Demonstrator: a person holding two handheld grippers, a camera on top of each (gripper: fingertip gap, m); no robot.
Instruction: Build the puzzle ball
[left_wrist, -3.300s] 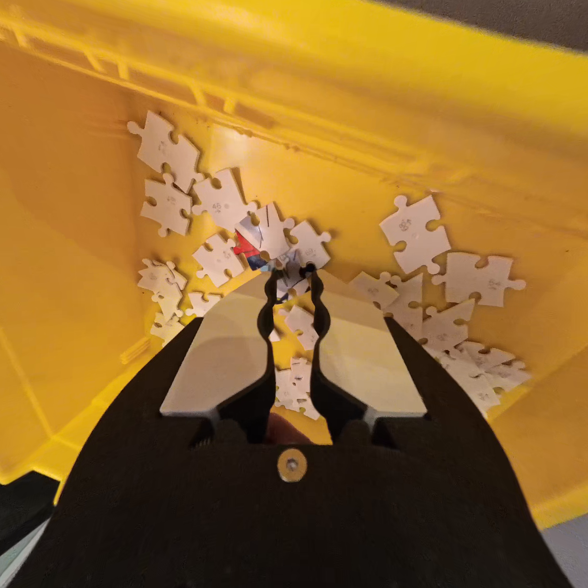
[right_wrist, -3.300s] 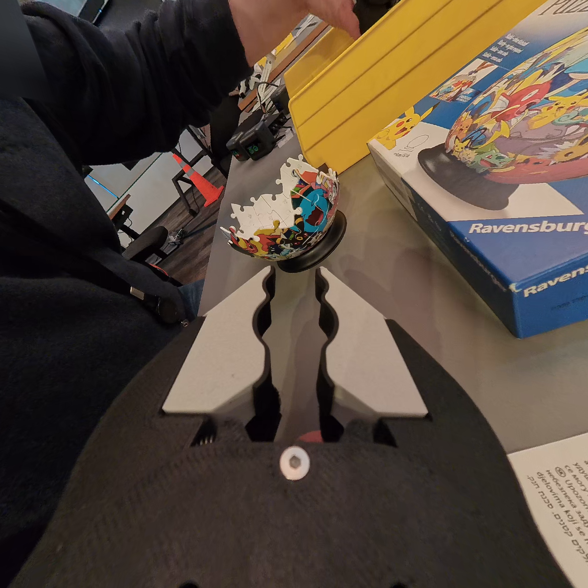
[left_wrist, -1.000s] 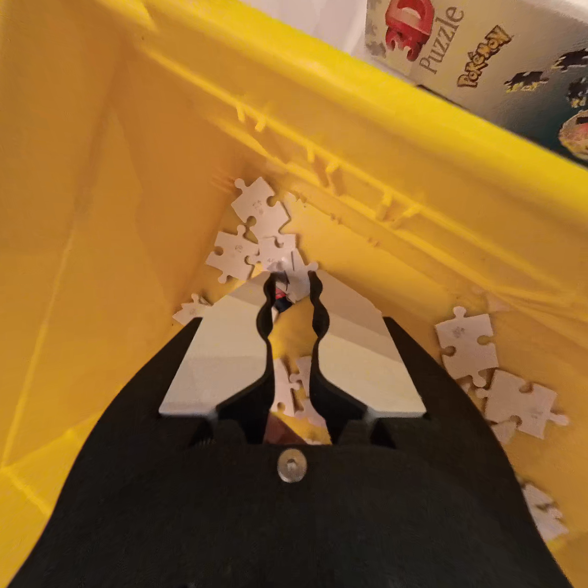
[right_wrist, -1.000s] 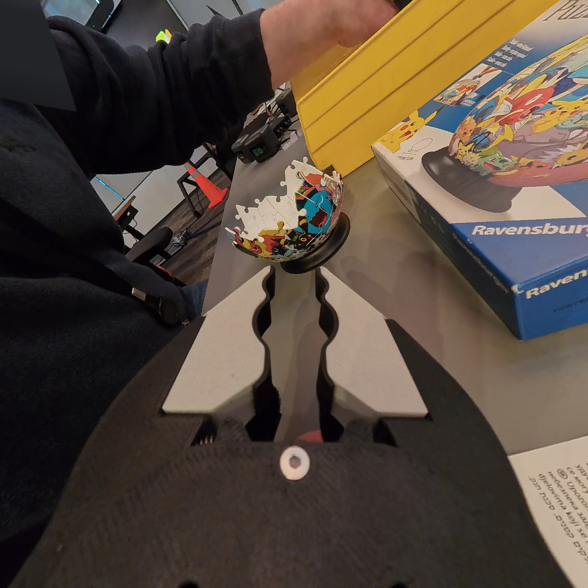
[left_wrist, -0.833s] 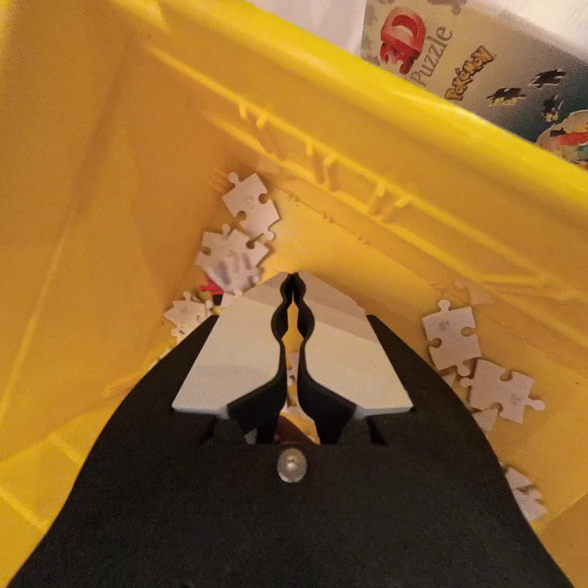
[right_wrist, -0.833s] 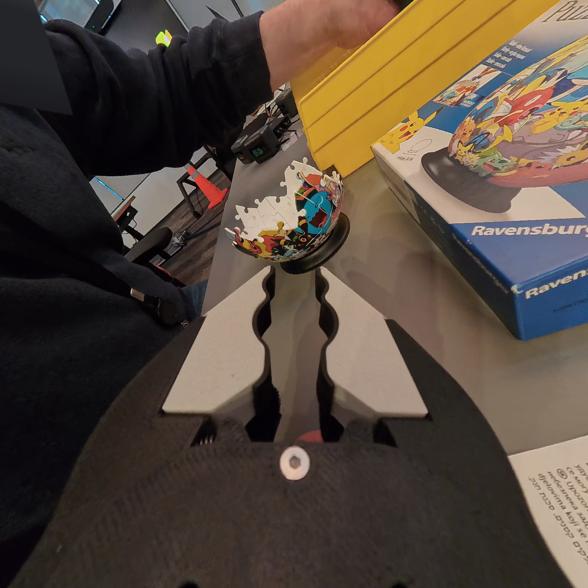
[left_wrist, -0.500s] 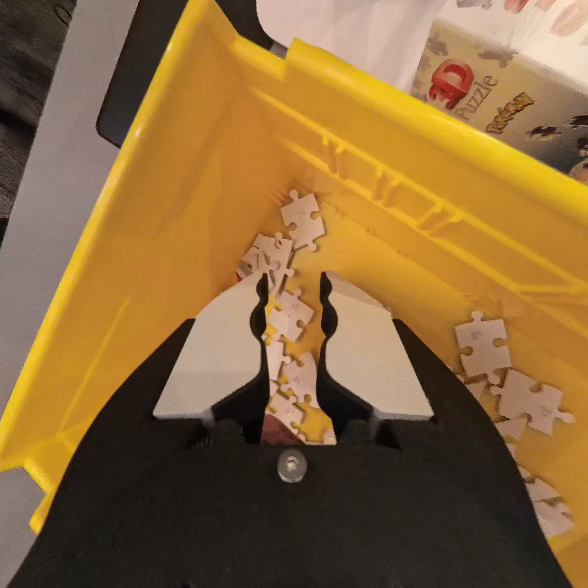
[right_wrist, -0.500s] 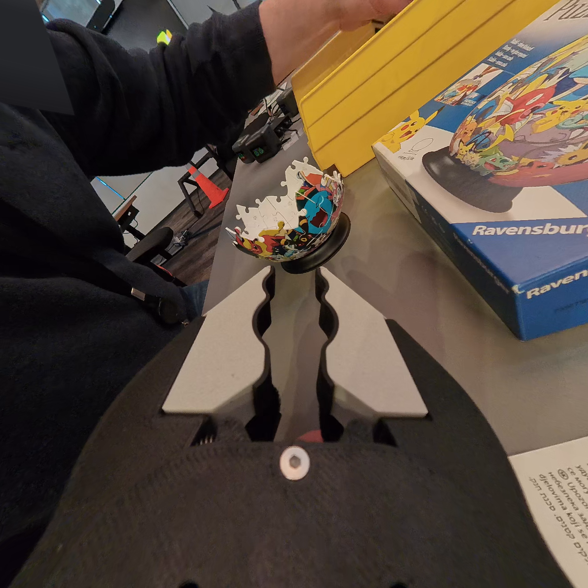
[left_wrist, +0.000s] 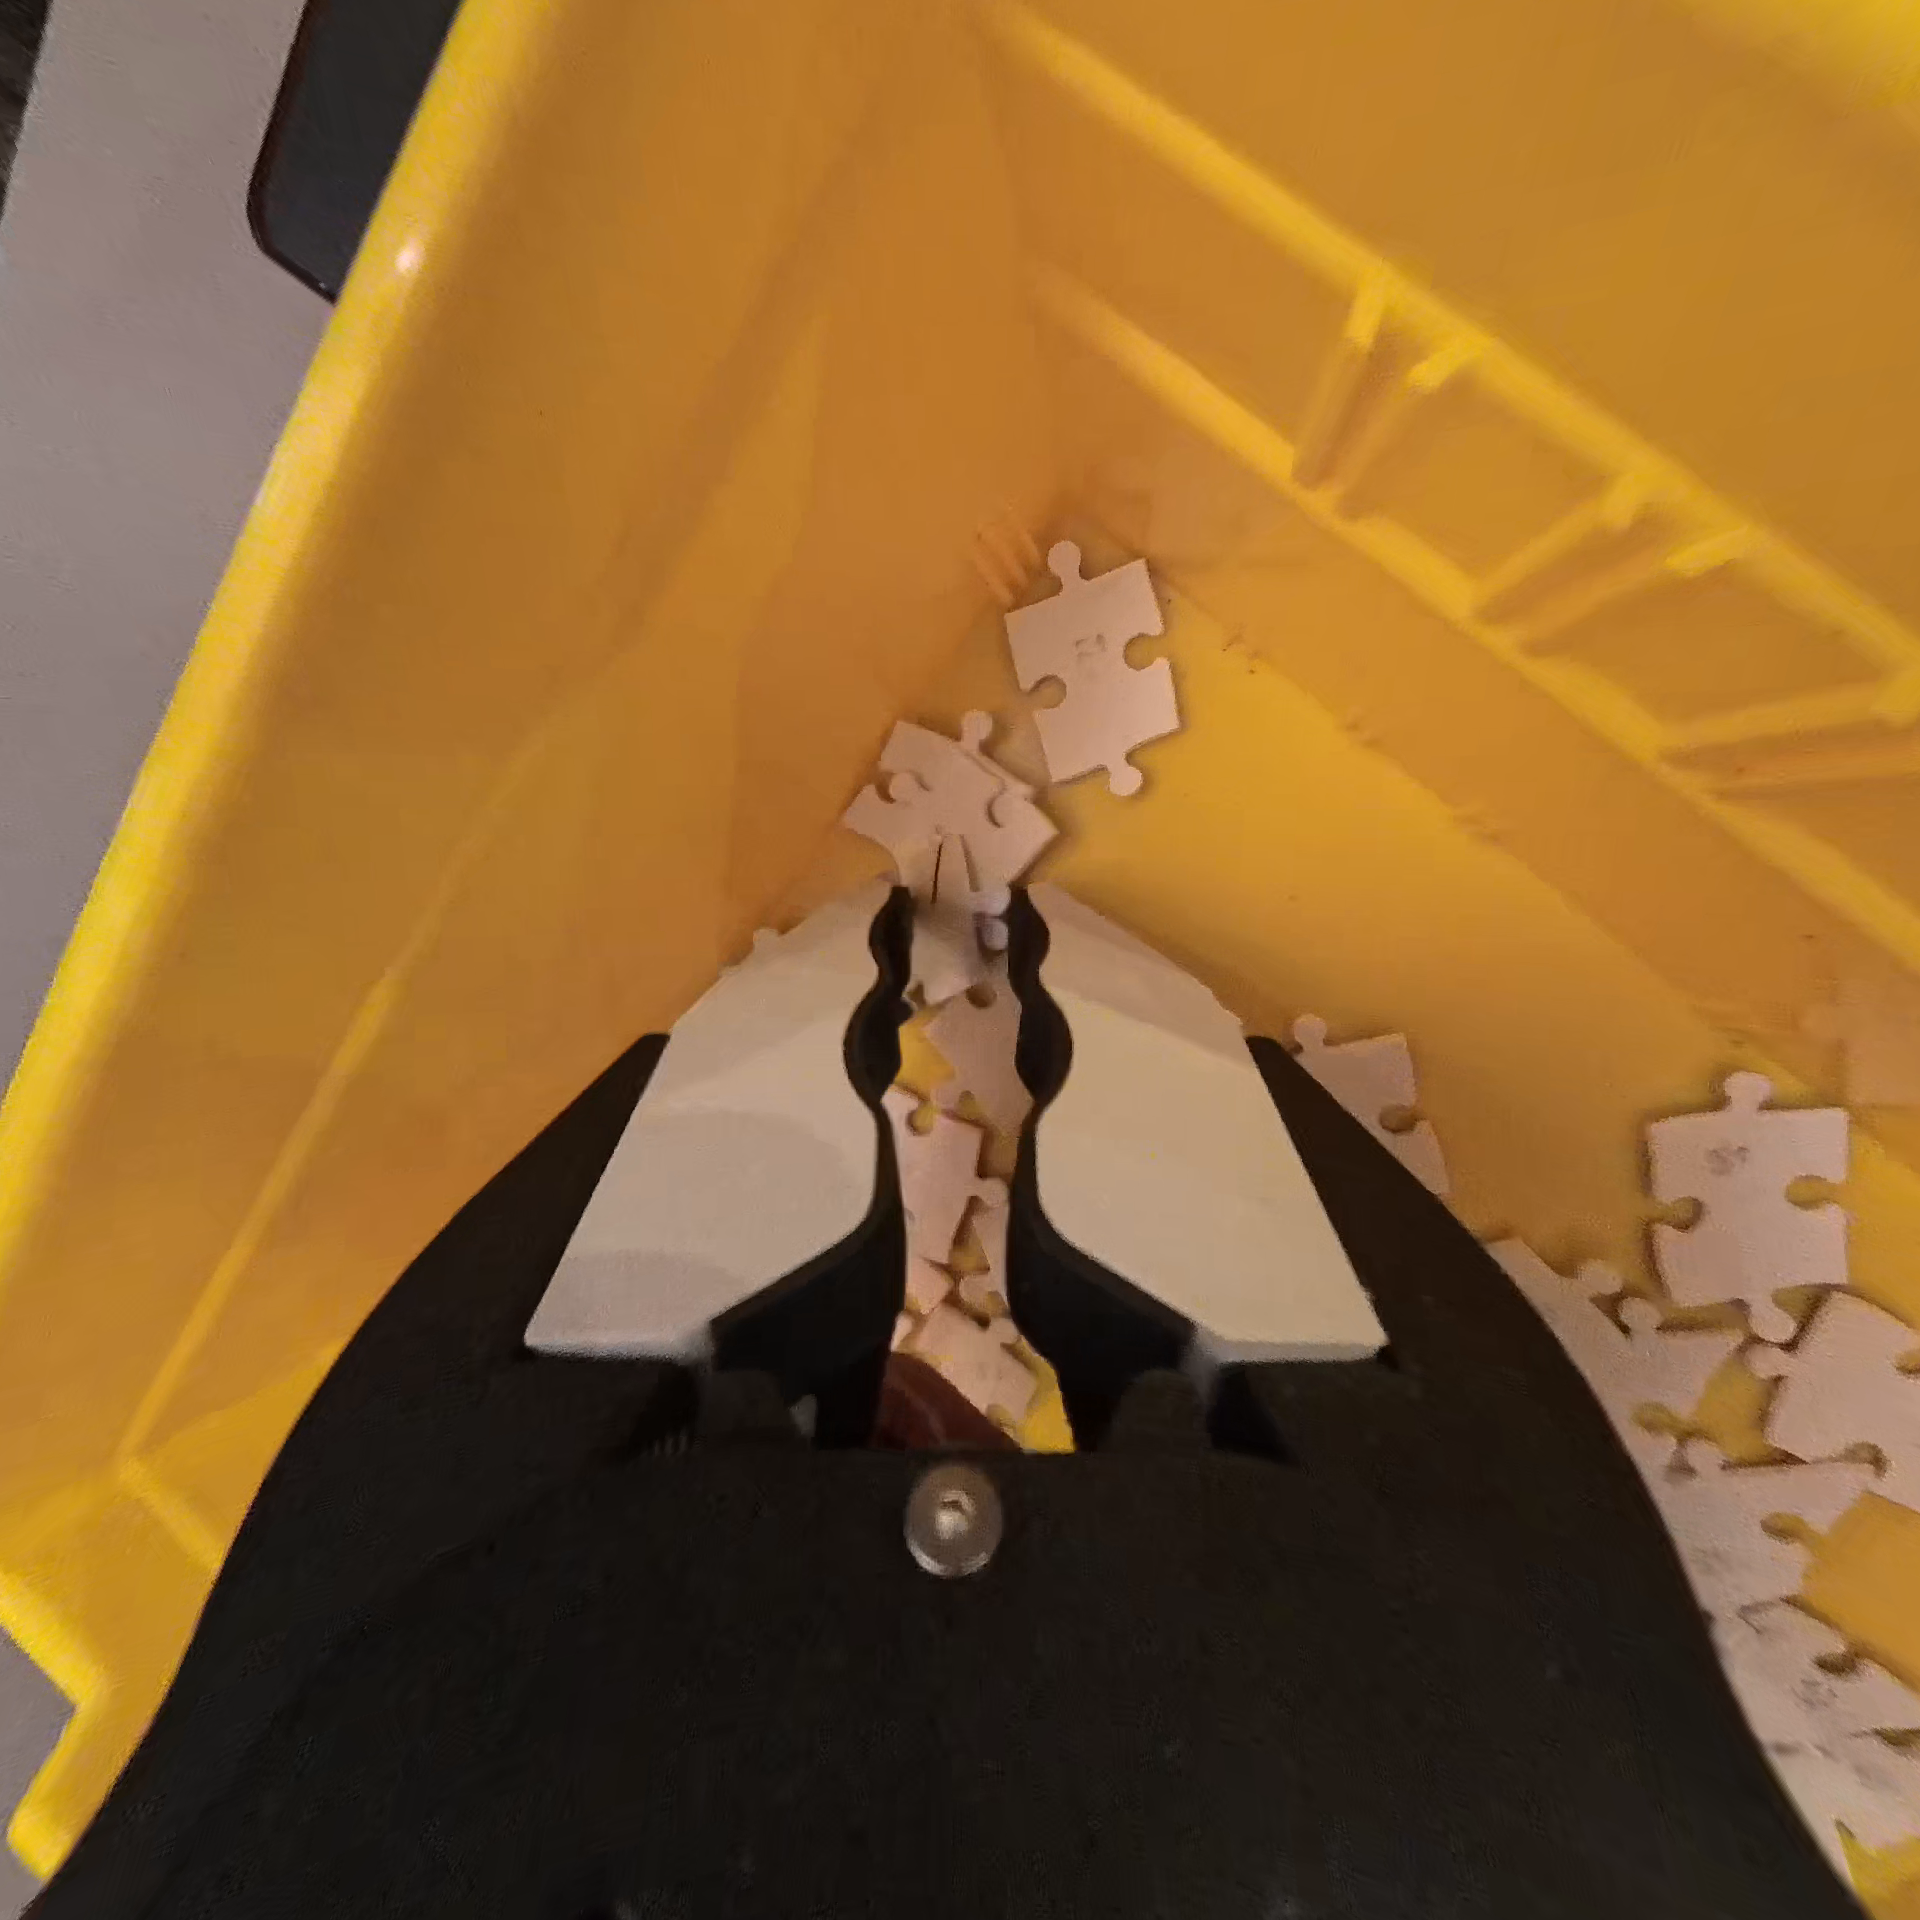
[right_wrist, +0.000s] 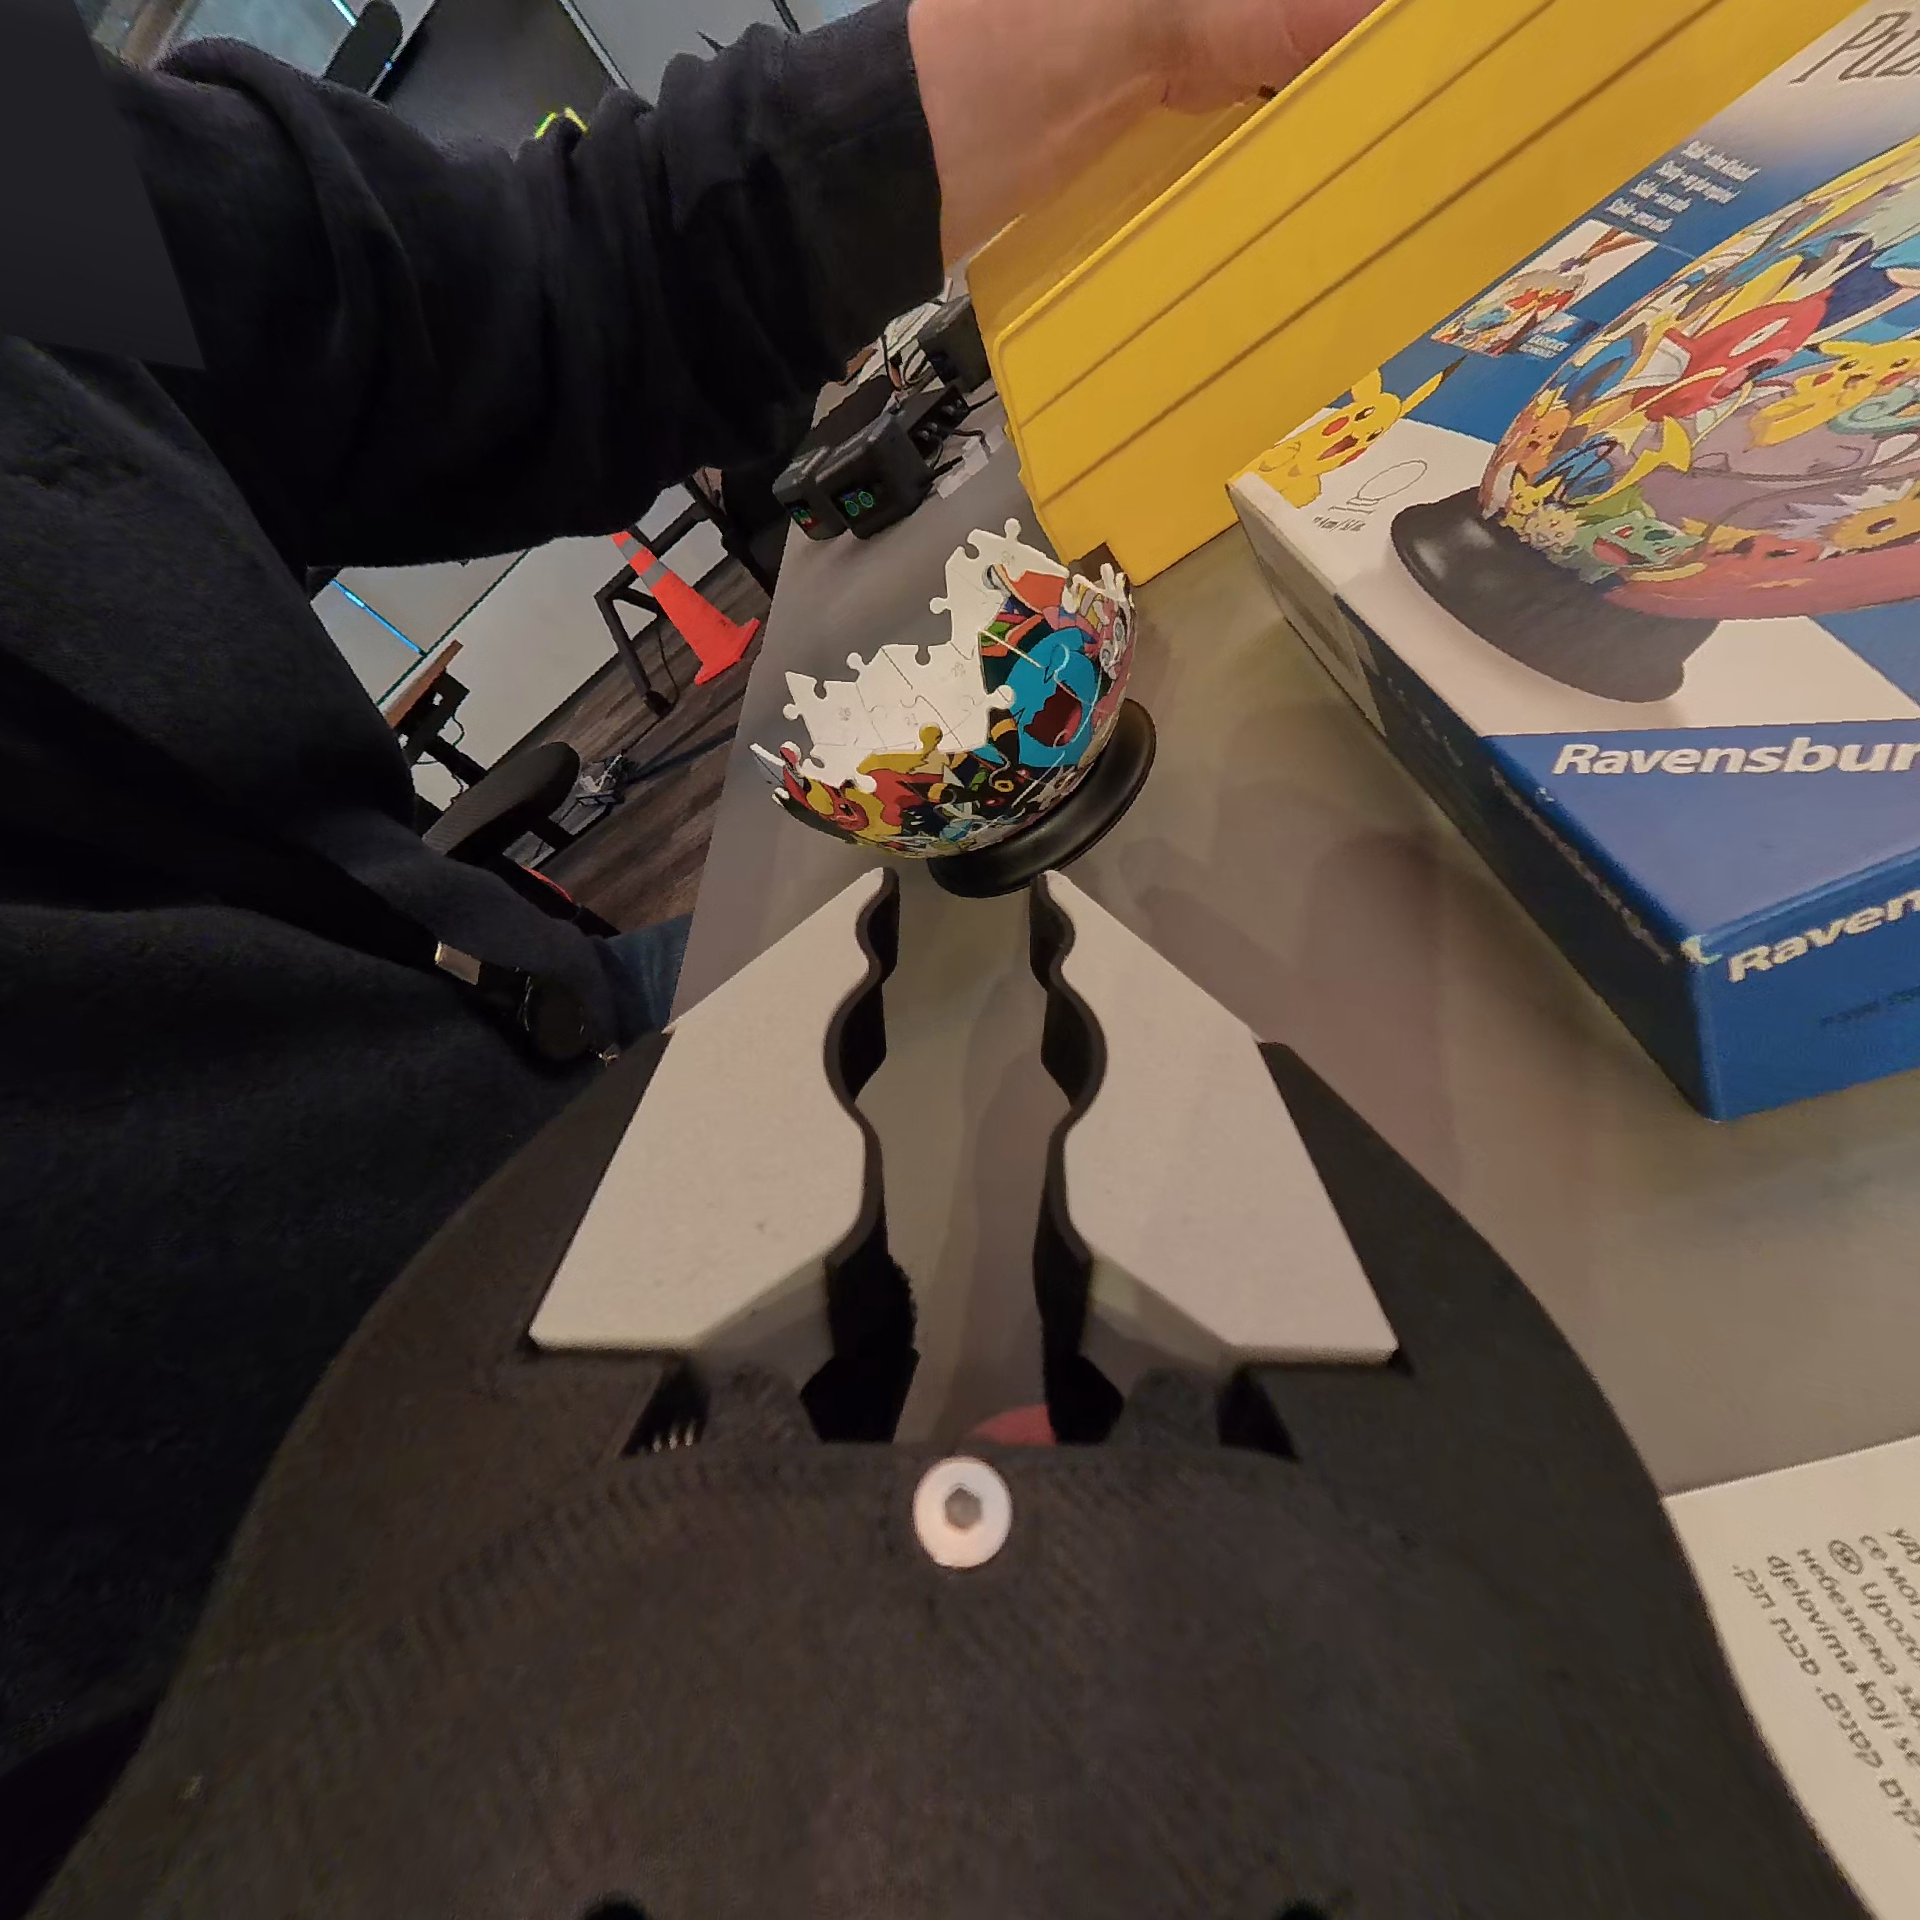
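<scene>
Left tool (left_wrist: 958, 902) now deeper in bin (left_wrist: 623, 520); perhaps twenty pieces (left_wrist: 1096, 665).

Grey table (right_wrist: 1299, 935) bearing bin (right_wrist: 1299, 312), box (right_wrist: 1662, 831), stand (right_wrist: 1081, 821)

the half-built puzzle ball (right_wrist: 961, 717) sat as an open bowl on its black ring stand (right_wrist: 1049, 821), tilted, colourful outside, white inside, its rim jagged with tabs. it stood on the grey surface (right_wrist: 1299, 987) just beside the yellow bin (right_wrist: 1247, 343). loose puzzle pieces (left_wrist: 1704, 1340) lay white side up on the bin's floor, one lone piece (left_wrist: 1096, 681) near the corner, others overlapping.
</scene>
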